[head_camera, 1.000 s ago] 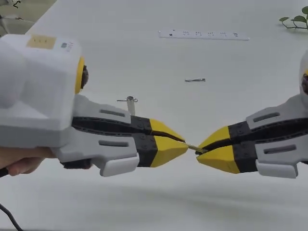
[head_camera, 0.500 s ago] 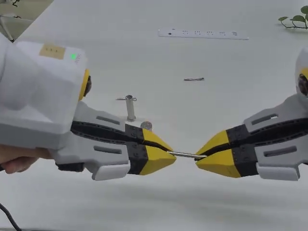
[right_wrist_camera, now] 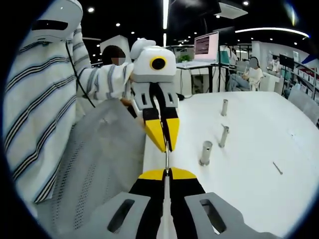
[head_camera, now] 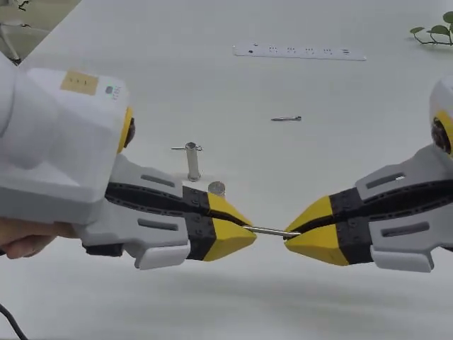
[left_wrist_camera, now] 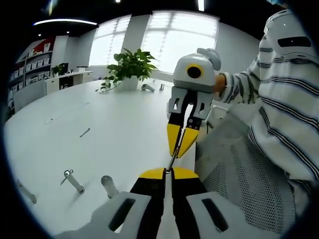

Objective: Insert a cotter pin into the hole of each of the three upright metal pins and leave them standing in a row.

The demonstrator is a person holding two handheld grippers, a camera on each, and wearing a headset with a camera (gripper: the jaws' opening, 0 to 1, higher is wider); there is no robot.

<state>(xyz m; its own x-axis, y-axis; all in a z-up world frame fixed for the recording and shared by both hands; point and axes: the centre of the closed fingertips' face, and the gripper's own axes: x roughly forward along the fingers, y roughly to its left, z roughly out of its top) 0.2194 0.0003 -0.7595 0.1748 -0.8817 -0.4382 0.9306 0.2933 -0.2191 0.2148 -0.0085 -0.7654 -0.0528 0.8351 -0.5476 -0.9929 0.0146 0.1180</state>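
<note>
Left gripper (head_camera: pixel 249 229) and right gripper (head_camera: pixel 287 236) meet tip to tip over the near part of the white table (head_camera: pixel 212 85). Both are clamped tight on the held cotter pin (head_camera: pixel 272 231), which bridges the gap between them roughly level. Just behind the left gripper stands the near upright pin (head_camera: pixel 216 188), partly hidden. The middle upright pin (head_camera: pixel 192 163) stands farther back with a cotter through its top. In the right gripper view, the third upright pin (right_wrist_camera: pixel 224 107) stands beyond those two. A loose cotter pin (head_camera: pixel 286 119) lies far right of the pins. A power strip (head_camera: pixel 299 51) lies at the far side.
</note>
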